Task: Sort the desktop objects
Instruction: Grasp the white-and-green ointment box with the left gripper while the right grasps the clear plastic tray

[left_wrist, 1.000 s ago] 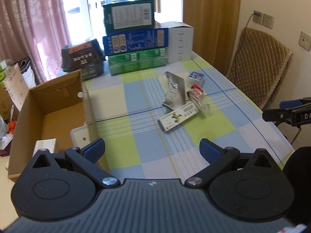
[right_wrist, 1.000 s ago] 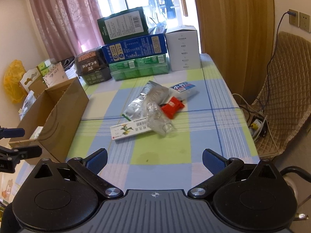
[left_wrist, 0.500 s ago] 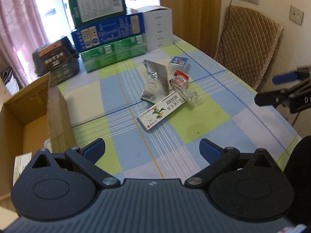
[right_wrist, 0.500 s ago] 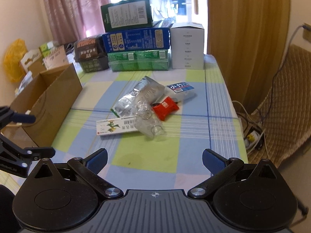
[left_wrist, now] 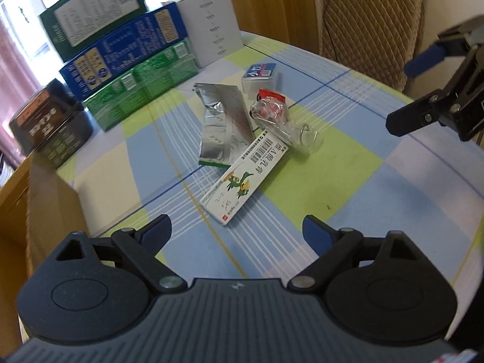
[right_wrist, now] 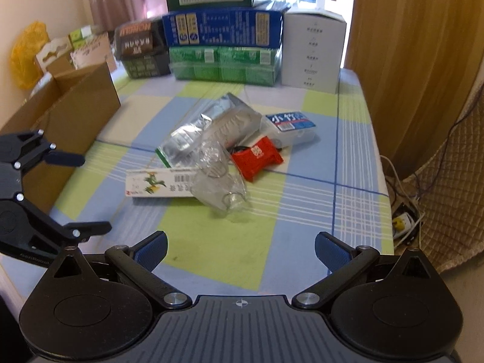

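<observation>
A pile lies mid-table on the checked cloth: a white medicine box with a green bird [left_wrist: 245,178] [right_wrist: 160,185], a silver foil pouch [left_wrist: 222,124] [right_wrist: 208,130], a clear plastic bag with a metal ring [left_wrist: 284,121] [right_wrist: 219,187], a red packet [right_wrist: 257,161] and a small blue-and-white box [left_wrist: 260,75] [right_wrist: 292,125]. My left gripper [left_wrist: 237,233] is open and empty, just short of the medicine box. My right gripper [right_wrist: 240,248] is open and empty, a little before the plastic bag. Each gripper shows in the other's view: the right [left_wrist: 423,90], the left [right_wrist: 69,193].
Stacked green, blue and white boxes [right_wrist: 224,48] and a dark box [left_wrist: 48,124] stand at the table's far end. An open cardboard box [right_wrist: 69,121] sits at the table's left side. A padded chair [left_wrist: 369,9] stands to the right, with cables on the floor.
Both grippers have moved forward over the table towards the pile, which now looks larger. Their jaws stayed open. The objects have not moved.
</observation>
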Motion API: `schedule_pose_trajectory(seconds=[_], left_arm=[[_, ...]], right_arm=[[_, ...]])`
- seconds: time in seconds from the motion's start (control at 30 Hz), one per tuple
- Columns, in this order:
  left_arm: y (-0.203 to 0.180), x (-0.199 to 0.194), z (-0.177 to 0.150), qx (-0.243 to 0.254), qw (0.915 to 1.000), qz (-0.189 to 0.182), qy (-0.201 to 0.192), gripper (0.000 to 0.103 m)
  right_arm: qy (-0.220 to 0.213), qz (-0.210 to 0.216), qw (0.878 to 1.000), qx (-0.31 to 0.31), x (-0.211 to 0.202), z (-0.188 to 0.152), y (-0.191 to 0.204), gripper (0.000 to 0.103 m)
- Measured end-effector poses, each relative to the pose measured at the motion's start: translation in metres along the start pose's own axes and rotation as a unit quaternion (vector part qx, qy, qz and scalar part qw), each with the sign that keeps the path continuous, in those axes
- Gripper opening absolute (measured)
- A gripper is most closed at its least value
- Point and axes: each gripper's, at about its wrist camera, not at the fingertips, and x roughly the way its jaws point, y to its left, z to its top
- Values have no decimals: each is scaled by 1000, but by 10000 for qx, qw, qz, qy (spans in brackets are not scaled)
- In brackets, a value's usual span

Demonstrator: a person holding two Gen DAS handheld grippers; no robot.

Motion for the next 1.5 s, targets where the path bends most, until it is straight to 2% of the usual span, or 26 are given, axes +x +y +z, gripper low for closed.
schedule_pose_trajectory(seconds=[0.1,0.23,0.4,0.5,0.67,0.77,0.87,1.0,1.17,1.33,1.5], left_arm=[[-2,20,3,205,9998,-23,32,88],[-2,42,7,240,9997,-69,53,85],[-3,60,12,331,9994,-126,46,82],[-1,71,14,351,9992,-164,63,79],[4,82,12,341,9992,-171,86,65],[8,82,10,230,9996,-143,119,47],[9,78,7,141,9995,-179,196,44],[16,64,0,-462,9969,-464,437,38],[22,47,-21,-1450,9848,-722,620,36],[27,33,-44,-2327,9695,-561,518,36],[34,31,-57,-2930,9546,-481,246,36]], right_arm=[[126,82,9998,-99,16,4,-3,101],[262,136,9992,-260,38,7,-5,101],[302,307,9989,171,60,13,-15,101],[285,331,9988,220,68,19,-15,101],[239,360,9988,208,75,25,-13,101],[191,383,9986,294,78,28,-13,101],[159,385,9986,314,78,31,-11,101],[160,394,9986,299,77,31,-7,101],[124,390,9985,359,77,31,0,101],[24,395,9985,369,84,35,9,101],[-23,458,9988,175,101,38,22,101]])
